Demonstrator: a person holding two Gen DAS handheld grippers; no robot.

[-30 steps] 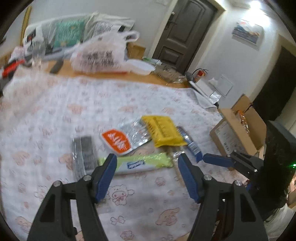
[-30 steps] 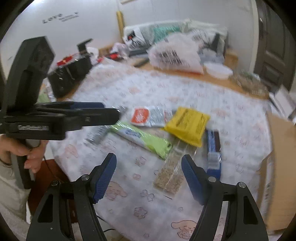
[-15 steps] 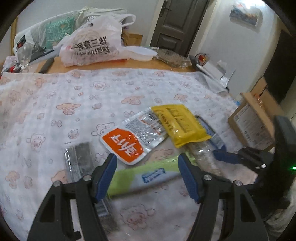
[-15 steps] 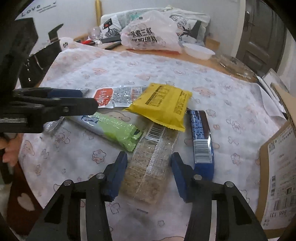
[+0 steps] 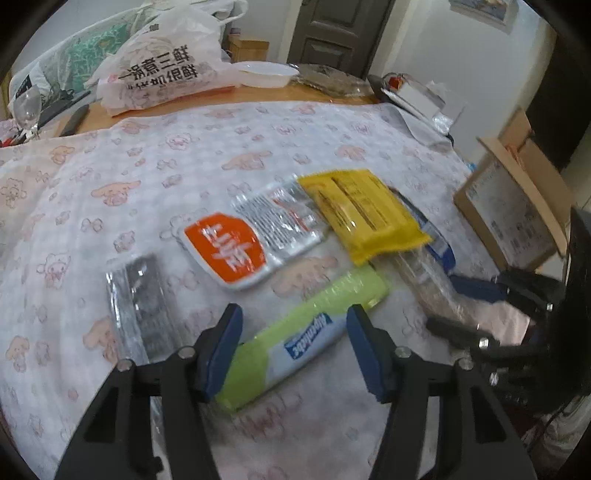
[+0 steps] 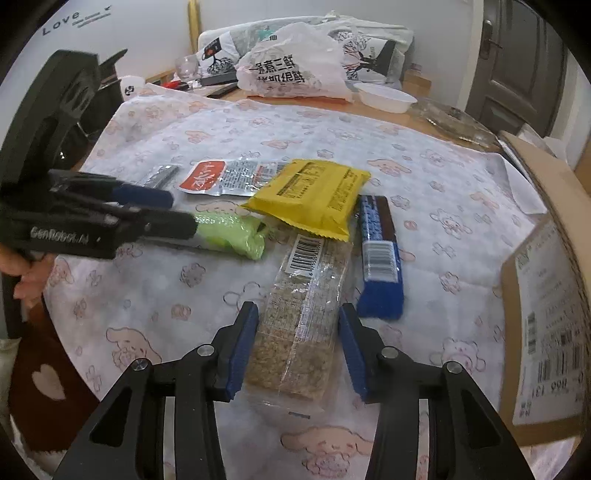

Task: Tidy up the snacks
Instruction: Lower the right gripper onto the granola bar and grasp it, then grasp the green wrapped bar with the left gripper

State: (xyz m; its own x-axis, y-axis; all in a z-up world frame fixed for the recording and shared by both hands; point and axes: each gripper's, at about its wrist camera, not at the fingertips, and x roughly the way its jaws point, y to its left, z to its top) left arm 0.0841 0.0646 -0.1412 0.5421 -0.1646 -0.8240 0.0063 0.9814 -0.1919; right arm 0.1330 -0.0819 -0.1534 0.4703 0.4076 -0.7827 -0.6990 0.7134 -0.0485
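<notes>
Home dining room, cartoon-print tablecloth [image 6: 295,122], wine glass [image 5: 27,107], panelled door [image 5: 340,29]

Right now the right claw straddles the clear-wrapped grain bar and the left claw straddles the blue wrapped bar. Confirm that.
Wrong on the left claw: the left wrist view shows it open around the light green wrapped bar. The right claw does straddle the clear-wrapped grain bar.

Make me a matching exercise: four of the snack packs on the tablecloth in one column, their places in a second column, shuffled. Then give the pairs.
Things:
1. green pack
2. grain bar
3. yellow pack
4. blue bar

Places:
A. overlapping the grain bar's far end
B. between the left gripper's fingers
C. nearest the cardboard box
D. between the right gripper's fingers

Pairs: 1-B, 2-D, 3-A, 4-C
</notes>
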